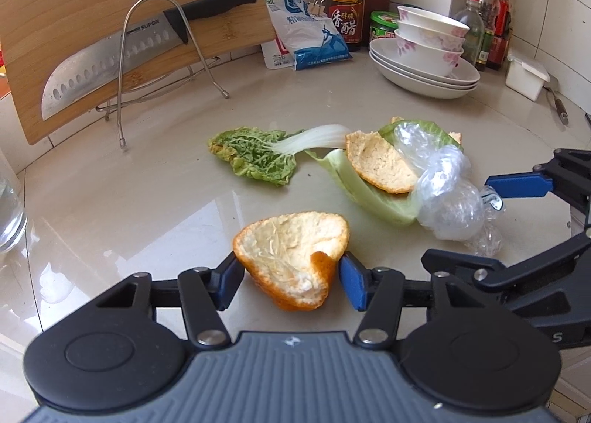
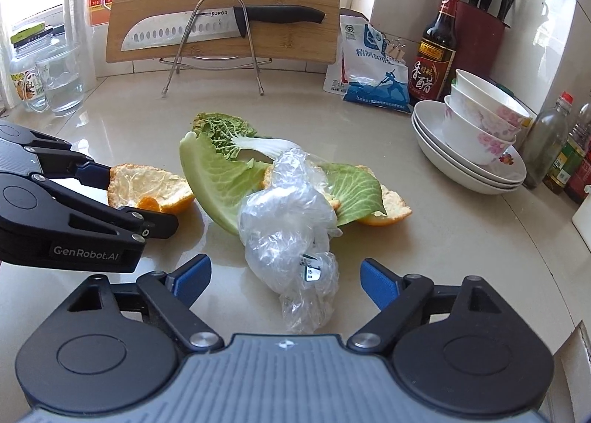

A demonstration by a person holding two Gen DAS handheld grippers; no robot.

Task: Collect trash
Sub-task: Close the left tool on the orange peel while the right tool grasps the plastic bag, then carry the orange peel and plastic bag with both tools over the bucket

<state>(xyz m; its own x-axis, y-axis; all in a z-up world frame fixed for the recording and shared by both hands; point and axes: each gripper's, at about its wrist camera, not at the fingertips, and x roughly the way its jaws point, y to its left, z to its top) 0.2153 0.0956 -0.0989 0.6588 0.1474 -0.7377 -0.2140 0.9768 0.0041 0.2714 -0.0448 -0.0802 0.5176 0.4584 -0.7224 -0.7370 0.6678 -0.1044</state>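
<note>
The left hand-held gripper is clamped on an orange peel at the near left of the bench; it looks light, curled and stiff enough to pinch by its edges. The right hand-held gripper stands apart around crumpled plastic wrap, soft and slippery, best squeezed mid-bunch

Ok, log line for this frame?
left gripper: closing around orange peel | right gripper: open, straddling plastic wrap | countertop

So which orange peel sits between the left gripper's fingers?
The lone orange peel at the left gripper, apart from the leaf pile.
</note>
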